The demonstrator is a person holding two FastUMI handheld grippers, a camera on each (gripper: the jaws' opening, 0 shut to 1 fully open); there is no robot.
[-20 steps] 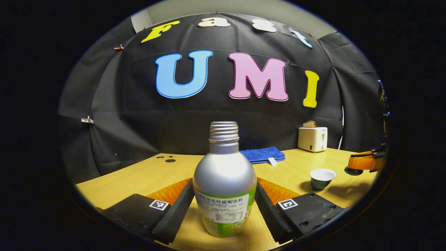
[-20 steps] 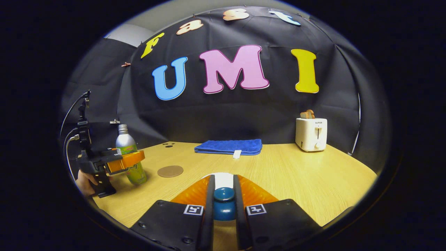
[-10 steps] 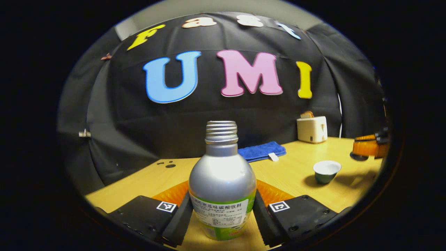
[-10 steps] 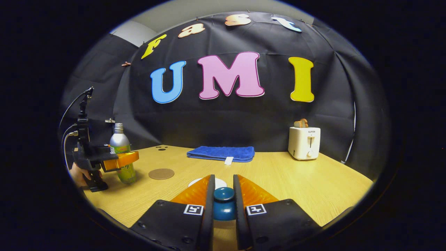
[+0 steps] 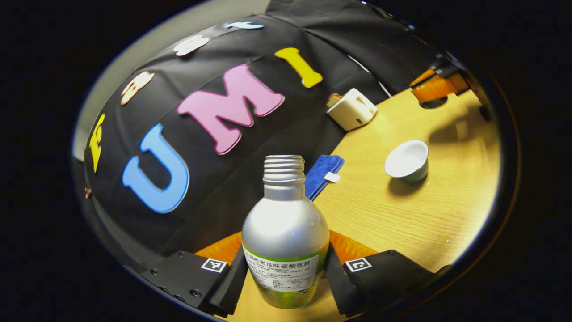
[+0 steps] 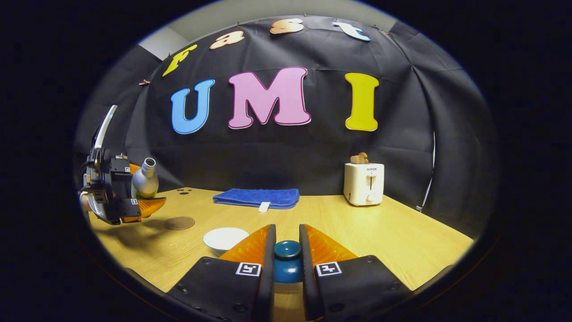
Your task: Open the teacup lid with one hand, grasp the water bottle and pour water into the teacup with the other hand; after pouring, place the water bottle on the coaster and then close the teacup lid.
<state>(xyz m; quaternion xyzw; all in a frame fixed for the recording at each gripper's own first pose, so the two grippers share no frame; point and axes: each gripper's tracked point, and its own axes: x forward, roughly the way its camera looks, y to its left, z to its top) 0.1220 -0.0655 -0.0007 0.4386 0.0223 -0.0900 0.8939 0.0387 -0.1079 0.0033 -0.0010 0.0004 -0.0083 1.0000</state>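
In the right gripper view, the right gripper [image 6: 287, 264] is clenched on the teacup lid [image 6: 287, 260], both fingers pressing its blue knob from either side, and holds it above the table [image 6: 402, 241]. Just beyond the fingers, a little to the left, the teacup [image 6: 225, 238] stands open on the wood, its white inside showing. Farther left lies the round brown coaster [image 6: 179, 222], bare and flat on the table. Above and left of the coaster, off the table, the left gripper [image 6: 134, 203] carries the water bottle [image 6: 144, 181], tipped with its uncapped mouth leaning toward the right (toward the cup's side of the table).

In the left gripper view, the left gripper [image 5: 286, 279] is grasping the water bottle [image 5: 285, 237] low on its labelled body, a finger pressed on each side; the threaded neck has no cap. The whole scene appears tilted here. Past the bottle, to the right, the teacup [image 5: 406, 160] sits alone on the table [image 5: 402, 214], well apart from the bottle's mouth, and the right gripper [image 5: 435, 87] hangs beyond it.

At the far edge by the cloth wall lie a folded blue towel [image 6: 257, 197] and, to its right, a white toaster [image 6: 363, 183] with toast in its slot.
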